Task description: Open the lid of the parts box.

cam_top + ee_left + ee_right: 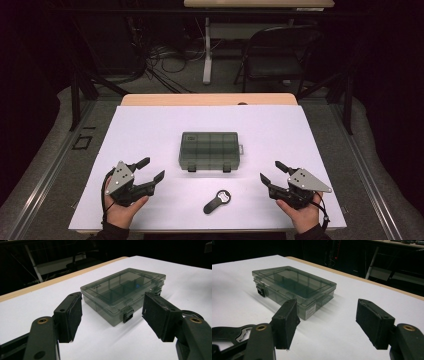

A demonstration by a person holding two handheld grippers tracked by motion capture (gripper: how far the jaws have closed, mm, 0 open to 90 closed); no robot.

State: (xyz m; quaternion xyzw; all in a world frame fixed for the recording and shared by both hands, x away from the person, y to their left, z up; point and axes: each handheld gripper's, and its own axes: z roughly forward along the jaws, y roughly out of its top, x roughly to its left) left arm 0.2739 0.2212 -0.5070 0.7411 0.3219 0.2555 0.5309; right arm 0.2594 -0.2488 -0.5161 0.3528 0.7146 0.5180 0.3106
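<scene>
A smoky translucent compartment box [209,149] lies closed in the middle of the white-covered table [150,125], its two black latches on the near side. A flat black tool with a round head [217,201] lies in front of it near the table's front edge. My left gripper [154,168] rests at the front left, open and empty, pointing at the box [122,290]. My right gripper [270,170] rests at the front right, also open and empty, apart from the box [294,285]. The tool [234,333] shows past the right gripper's left jaw.
The table's wooden far edge [207,99] shows beyond the white sheet. Behind the table stand a dark folding chair [280,50], a white desk leg [207,50] and tangled cables [160,60] on the floor. Wide white surface lies around the box.
</scene>
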